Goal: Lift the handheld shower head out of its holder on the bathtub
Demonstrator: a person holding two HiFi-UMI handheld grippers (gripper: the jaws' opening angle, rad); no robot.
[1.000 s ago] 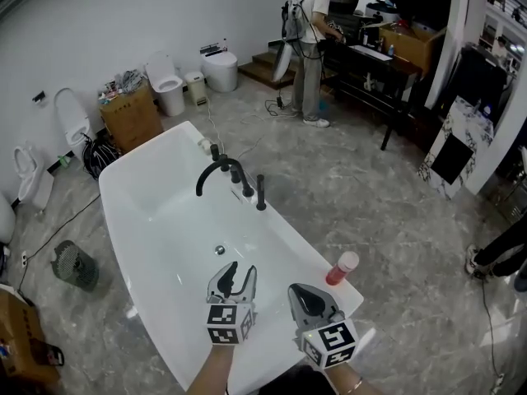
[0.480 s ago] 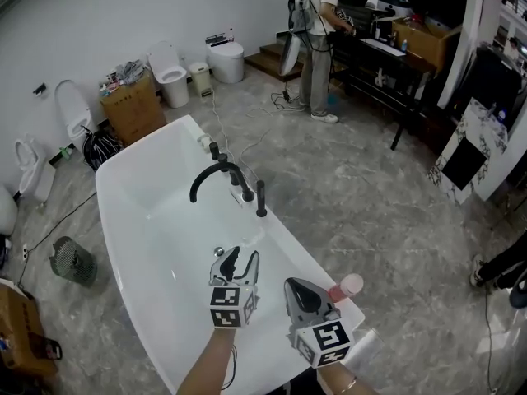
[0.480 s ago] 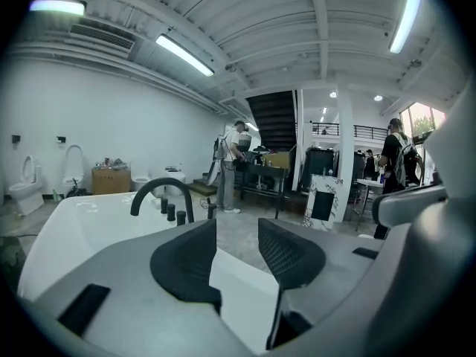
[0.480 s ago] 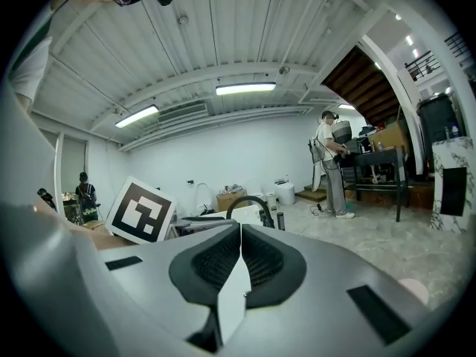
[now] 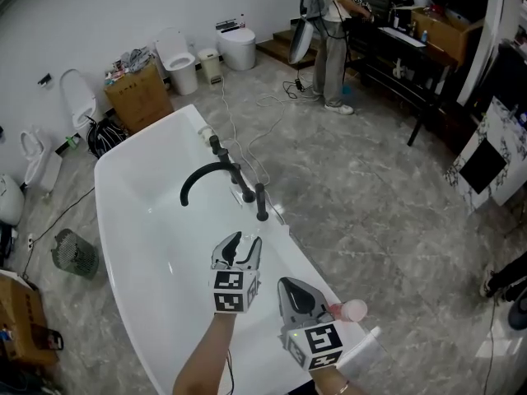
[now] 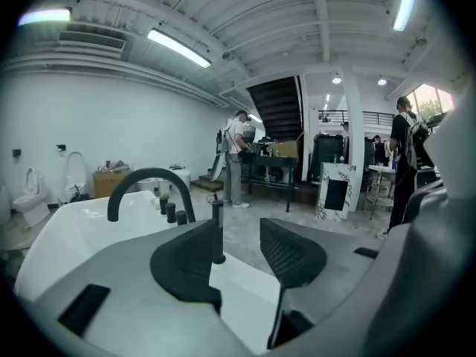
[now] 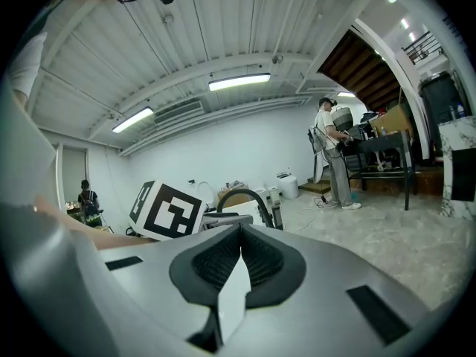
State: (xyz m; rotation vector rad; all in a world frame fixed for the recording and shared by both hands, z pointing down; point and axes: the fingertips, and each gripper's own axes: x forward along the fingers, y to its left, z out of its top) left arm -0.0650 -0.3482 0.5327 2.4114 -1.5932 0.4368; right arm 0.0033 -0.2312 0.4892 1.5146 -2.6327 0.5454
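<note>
The handheld shower head (image 5: 262, 202) is a slim black stick that stands upright in its holder on the right rim of the white bathtub (image 5: 132, 220). Just behind it are the black arched faucet (image 5: 202, 178) and its knobs. My left gripper (image 5: 240, 242) hovers over the tub, short of the shower head, and its jaws are opening with nothing between them. In the left gripper view the shower head (image 6: 216, 229) shows ahead, partly behind the left jaw of that gripper (image 6: 239, 229). My right gripper (image 5: 291, 287) is nearer the front, by the rim, shut and empty (image 7: 240, 233).
A pink bottle (image 5: 350, 309) lies on the tub's rim beside my right gripper. A floor fan (image 5: 74, 253), a cardboard box (image 5: 140, 97) and toilets stand to the left and behind. Cables cross the floor, and a person (image 5: 333, 23) stands at a dark desk.
Both grippers have moved forward along the tub towards the faucet and the shower head. The left jaws stand wider apart than before.
</note>
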